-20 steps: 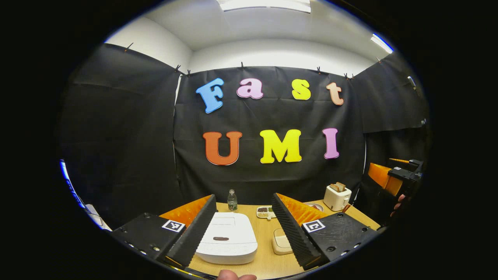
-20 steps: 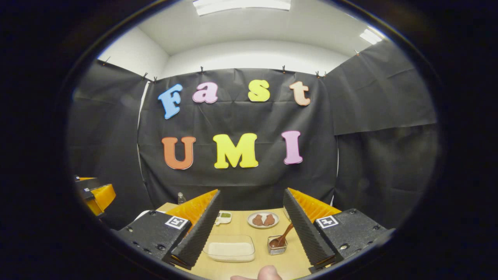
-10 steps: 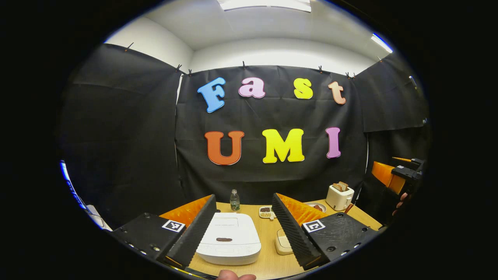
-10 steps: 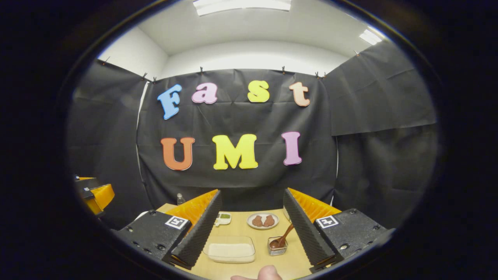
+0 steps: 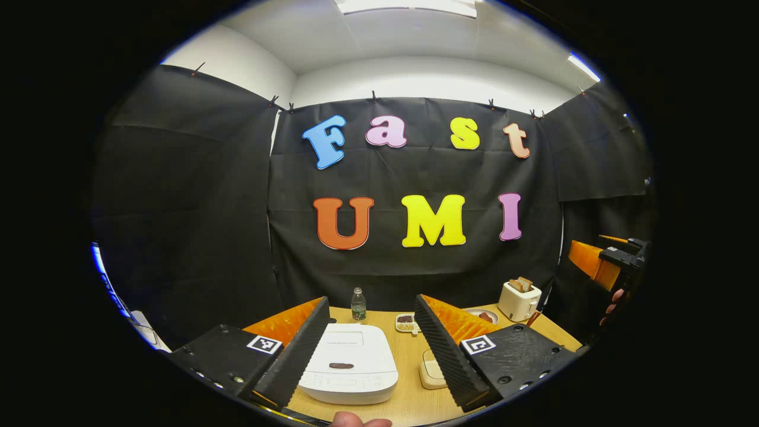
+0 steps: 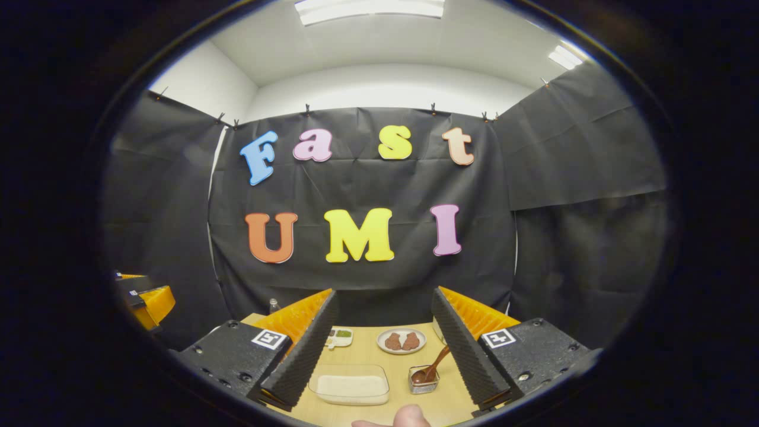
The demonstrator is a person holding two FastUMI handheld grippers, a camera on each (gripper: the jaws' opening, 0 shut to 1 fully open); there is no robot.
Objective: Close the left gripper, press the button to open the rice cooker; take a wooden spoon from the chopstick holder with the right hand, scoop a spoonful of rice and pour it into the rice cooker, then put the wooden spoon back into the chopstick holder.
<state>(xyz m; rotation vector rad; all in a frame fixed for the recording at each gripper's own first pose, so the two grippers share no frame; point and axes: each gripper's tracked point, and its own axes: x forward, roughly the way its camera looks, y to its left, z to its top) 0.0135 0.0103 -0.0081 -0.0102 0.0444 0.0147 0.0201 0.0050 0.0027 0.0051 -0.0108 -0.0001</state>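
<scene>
Cooker (image 5: 348,363) sits lid-down right between the left gripper (image 5: 372,335) fingers, which are spread wide and well above it, so probably lining up before pinching together for the button. Right gripper (image 6: 384,332) is spread too, holding nothing, with the spoon (image 6: 434,363) propped in its holder (image 6: 423,381) just ahead, rice tub (image 6: 350,385) beside it.

The left gripper (image 5: 370,332) and the right gripper (image 6: 382,329) both point forward, jaws spread wide and empty.

R claw (image 6: 379,350) open above table; wooden spoon (image 6: 431,367) in chopstick holder (image 6: 423,381).
</scene>
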